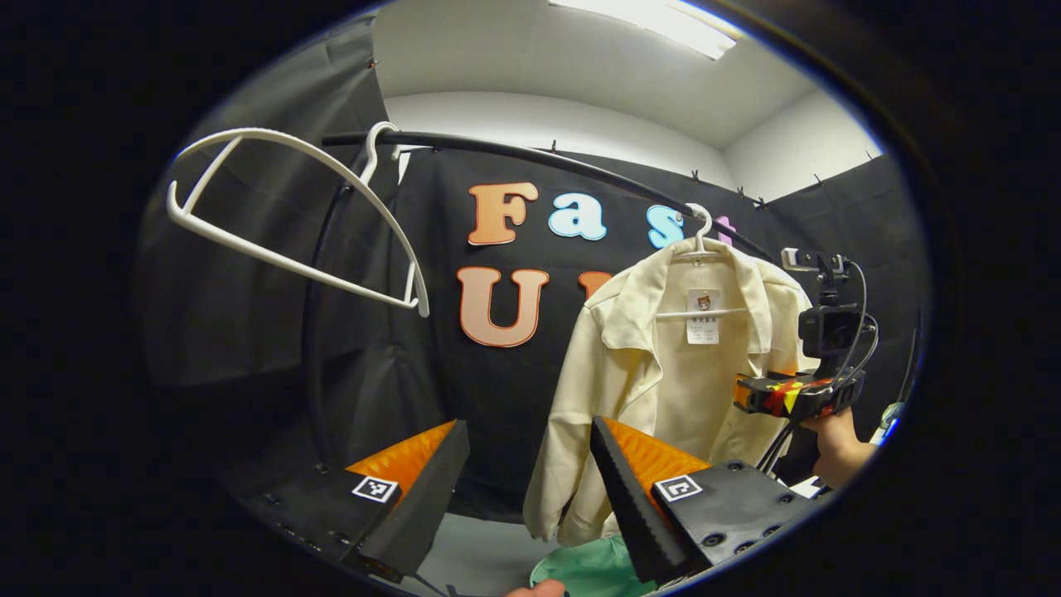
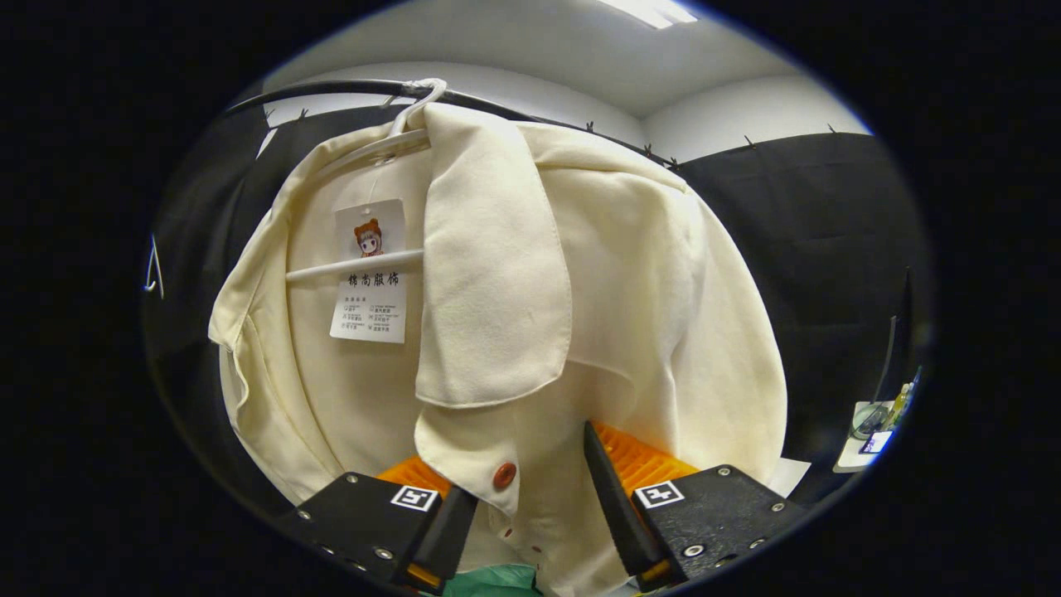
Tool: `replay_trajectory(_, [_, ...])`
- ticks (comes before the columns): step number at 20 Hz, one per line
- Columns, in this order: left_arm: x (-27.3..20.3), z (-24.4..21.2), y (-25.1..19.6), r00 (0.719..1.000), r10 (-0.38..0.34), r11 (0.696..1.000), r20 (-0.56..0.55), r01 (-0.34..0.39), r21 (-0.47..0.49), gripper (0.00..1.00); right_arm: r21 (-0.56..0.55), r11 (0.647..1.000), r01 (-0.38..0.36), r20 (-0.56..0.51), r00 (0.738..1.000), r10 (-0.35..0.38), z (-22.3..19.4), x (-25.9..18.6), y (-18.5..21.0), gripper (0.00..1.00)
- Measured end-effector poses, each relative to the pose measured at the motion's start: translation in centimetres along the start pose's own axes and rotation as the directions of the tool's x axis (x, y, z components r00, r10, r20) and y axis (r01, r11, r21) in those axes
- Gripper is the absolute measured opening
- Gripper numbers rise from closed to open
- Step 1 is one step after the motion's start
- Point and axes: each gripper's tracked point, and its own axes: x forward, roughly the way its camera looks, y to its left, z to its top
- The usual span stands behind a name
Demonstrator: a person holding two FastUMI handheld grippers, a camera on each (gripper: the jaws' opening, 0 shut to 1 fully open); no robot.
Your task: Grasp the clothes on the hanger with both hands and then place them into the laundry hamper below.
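Observation:
A cream jacket hangs on a white hanger from a black rail, right of centre in the left gripper view. My left gripper is open, short of the jacket's left sleeve, with nothing between its fingers. My right gripper, held by a hand, sits at the jacket's right front. In the right gripper view the jacket is very close. The right gripper is open, and the front edge with a red button hangs loosely between its fingers.
An empty white hanger hangs tilted on the rail at the upper left. Something green lies low beneath the jacket; I cannot tell what it is. Small items sit on a surface at the far right.

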Motion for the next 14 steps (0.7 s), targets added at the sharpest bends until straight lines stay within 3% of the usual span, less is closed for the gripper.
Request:
replay_trajectory(5, [1.6, -0.2, -2.7, 0.996, -0.093, 0.995, 0.005, 0.093, -0.023, 0.94, -0.022, 0.999, -0.031, 0.025, 0.999, 0.031, 1.5, -1.1, -1.6, 0.38])
replay_trajectory(7, [2.4, -0.4, -4.6, 0.988, -0.154, 0.987, 0.003, 0.154, -0.051, 1.00, -0.032, 0.998, -0.052, 0.041, 0.998, 0.054, 2.5, -1.8, -1.8, 0.19])
replay_trajectory(10, [5.2, -0.8, -8.2, 0.969, -0.247, 0.964, 0.009, 0.247, -0.103, 1.00, -0.040, 0.994, -0.103, 0.055, 0.993, 0.105, 3.7, -3.5, -1.8, 0.04])
replay_trajectory(14, [10.9, -2.1, -12.8, 0.959, -0.284, 0.949, 0.024, 0.284, -0.137, 0.97, -0.042, 0.985, -0.167, 0.054, 0.984, 0.169, 4.7, -5.5, -1.6, 0.02])
